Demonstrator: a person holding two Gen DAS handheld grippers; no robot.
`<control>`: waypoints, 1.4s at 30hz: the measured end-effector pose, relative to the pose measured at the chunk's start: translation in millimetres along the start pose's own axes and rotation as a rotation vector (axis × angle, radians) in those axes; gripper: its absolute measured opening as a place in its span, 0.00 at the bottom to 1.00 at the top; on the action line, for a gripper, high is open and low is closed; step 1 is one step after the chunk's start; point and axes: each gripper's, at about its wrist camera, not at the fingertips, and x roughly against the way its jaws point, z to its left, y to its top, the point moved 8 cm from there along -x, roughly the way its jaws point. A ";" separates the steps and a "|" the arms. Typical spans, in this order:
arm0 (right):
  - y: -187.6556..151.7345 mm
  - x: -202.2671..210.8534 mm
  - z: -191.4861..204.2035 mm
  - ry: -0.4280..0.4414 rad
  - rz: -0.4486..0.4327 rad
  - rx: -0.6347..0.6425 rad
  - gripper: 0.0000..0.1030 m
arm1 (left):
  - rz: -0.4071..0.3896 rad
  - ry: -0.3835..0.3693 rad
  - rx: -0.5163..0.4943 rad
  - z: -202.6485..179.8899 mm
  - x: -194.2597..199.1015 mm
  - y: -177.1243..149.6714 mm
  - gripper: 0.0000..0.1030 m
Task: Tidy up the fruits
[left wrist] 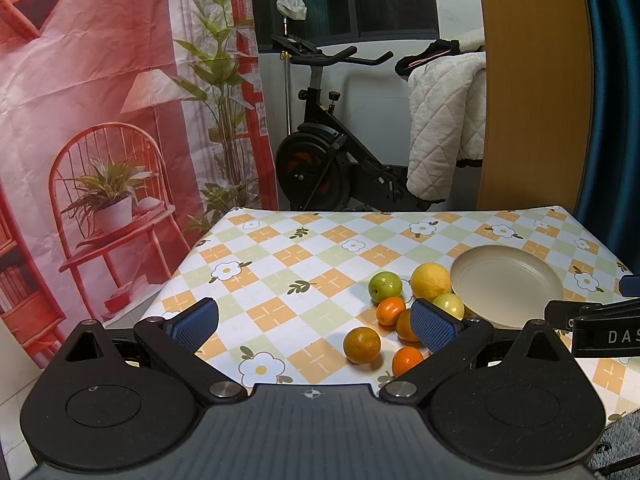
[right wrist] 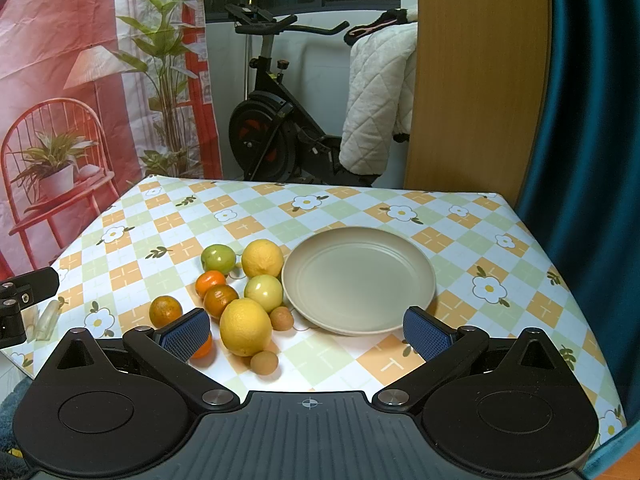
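Note:
A beige plate (right wrist: 360, 280) sits empty on the checked tablecloth; it also shows in the left wrist view (left wrist: 508, 284). Left of it lies a cluster of fruit: two lemons (right wrist: 245, 332) (right wrist: 262, 258), two green apples (right wrist: 264, 292) (right wrist: 218, 258), several oranges (right wrist: 165, 311) (right wrist: 220, 300) and two small brown fruits (right wrist: 264, 362). My right gripper (right wrist: 306, 334) is open and empty, low over the table's near edge, in front of the plate. My left gripper (left wrist: 314, 326) is open and empty, left of the fruit, its right finger (left wrist: 432, 330) covering part of an orange (left wrist: 406, 326).
The table (right wrist: 480, 240) ends at the left, far and right edges. Behind it stand an exercise bike (right wrist: 276, 120), a white quilt (right wrist: 376, 100), a wooden panel (right wrist: 480, 80), a blue curtain (right wrist: 592, 120) and a printed backdrop (right wrist: 60, 80).

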 end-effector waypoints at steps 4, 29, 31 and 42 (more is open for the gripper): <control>0.0 0.1 0.1 0.000 0.000 0.000 1.00 | 0.000 0.000 0.000 0.4 -0.4 0.2 1.00; -0.1 0.3 0.1 -0.001 -0.001 0.001 1.00 | 0.004 -0.006 0.008 0.8 -1.6 -0.5 1.00; -0.1 0.2 0.1 -0.001 -0.001 0.001 1.00 | 0.004 -0.006 0.008 0.8 -1.6 -0.5 1.00; 0.3 0.5 -0.1 -0.001 -0.002 0.001 1.00 | 0.004 -0.006 0.011 0.6 -1.8 -0.8 1.00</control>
